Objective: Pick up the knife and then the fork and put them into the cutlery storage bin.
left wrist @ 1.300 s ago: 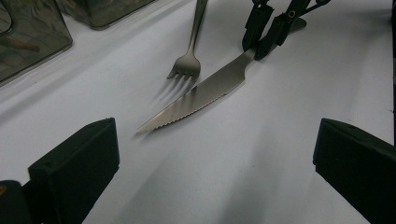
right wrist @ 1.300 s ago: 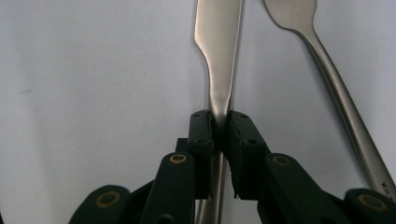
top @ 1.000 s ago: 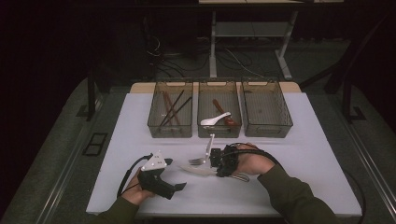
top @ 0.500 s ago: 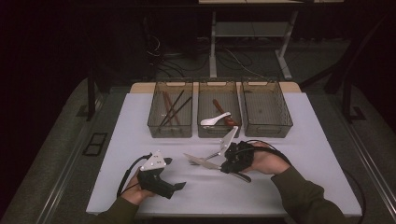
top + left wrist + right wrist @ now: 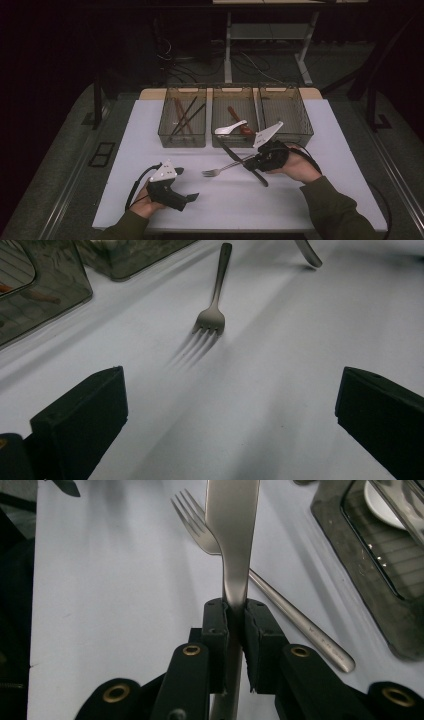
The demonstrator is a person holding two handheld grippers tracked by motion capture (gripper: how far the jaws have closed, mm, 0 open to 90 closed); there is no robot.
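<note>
Table [image 5: 330,200]: white, smooth, matte; it bears 3 bins along its far edge and the loose cutlery in front of them.
Bins: 3 smoky, see-through plastic boxes with ribbed floors. The left bin [image 5: 166,136] holds dark chopsticks, the middle bin [image 5: 218,141] a white spoon and a brown one, and the right bin [image 5: 303,134] looks bare.
Right gripper [image 5: 235,611]: jaws clamped on the knife's [image 5: 234,535] flat, brushed-metal handle, carried above the table just in front of the middle and right bins.
Left gripper [image 5: 230,415]: jaws wide apart, nothing between them, resting near the table's front edge.
Fork [image 5: 212,315]: slim steel, 4 tines, lying flat on the table between the grippers.
Progress: sorting looks partway; the knife is lifted but not binned, the fork untouched.
</note>
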